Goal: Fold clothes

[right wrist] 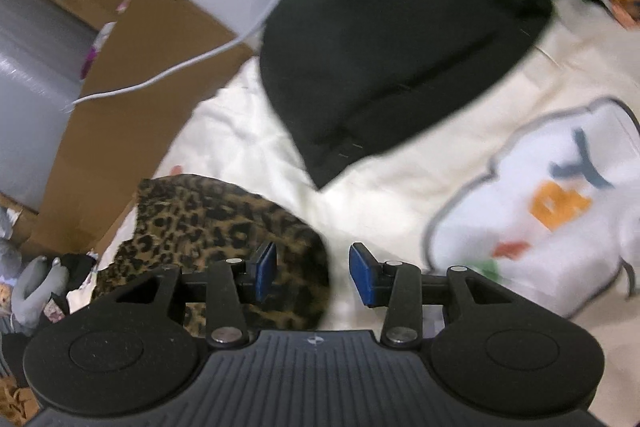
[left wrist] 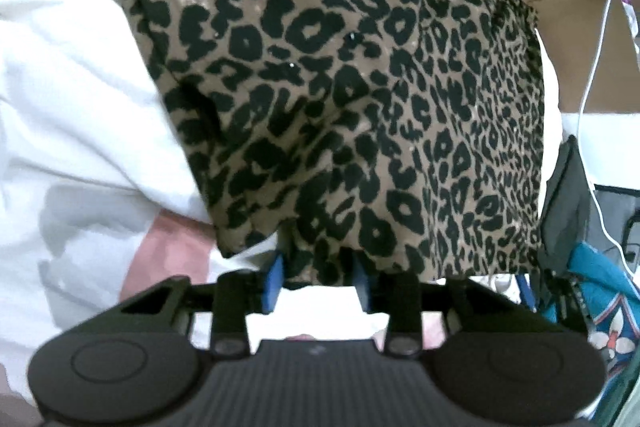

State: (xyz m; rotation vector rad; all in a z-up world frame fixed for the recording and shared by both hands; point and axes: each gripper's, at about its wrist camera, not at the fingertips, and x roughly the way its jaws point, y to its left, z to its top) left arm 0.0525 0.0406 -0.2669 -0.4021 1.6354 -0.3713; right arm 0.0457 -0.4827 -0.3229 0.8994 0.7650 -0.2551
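Your left tongs (left wrist: 320, 277) stand partly open, the leopard-print garment's (left wrist: 340, 87) hem between the pads, ungripped. Your right tongs (right wrist: 312, 273) gape empty at lower centre.

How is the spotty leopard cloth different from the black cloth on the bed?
The leopard cloth is brown with black spots; the black cloth is plain dark. The leopard cloth lies right by the right gripper, partly under its left finger; the black cloth lies farther off, touching neither gripper. In the left wrist view the leopard cloth's edge sits between the left gripper's parted fingers. Both lie on the white bedding.
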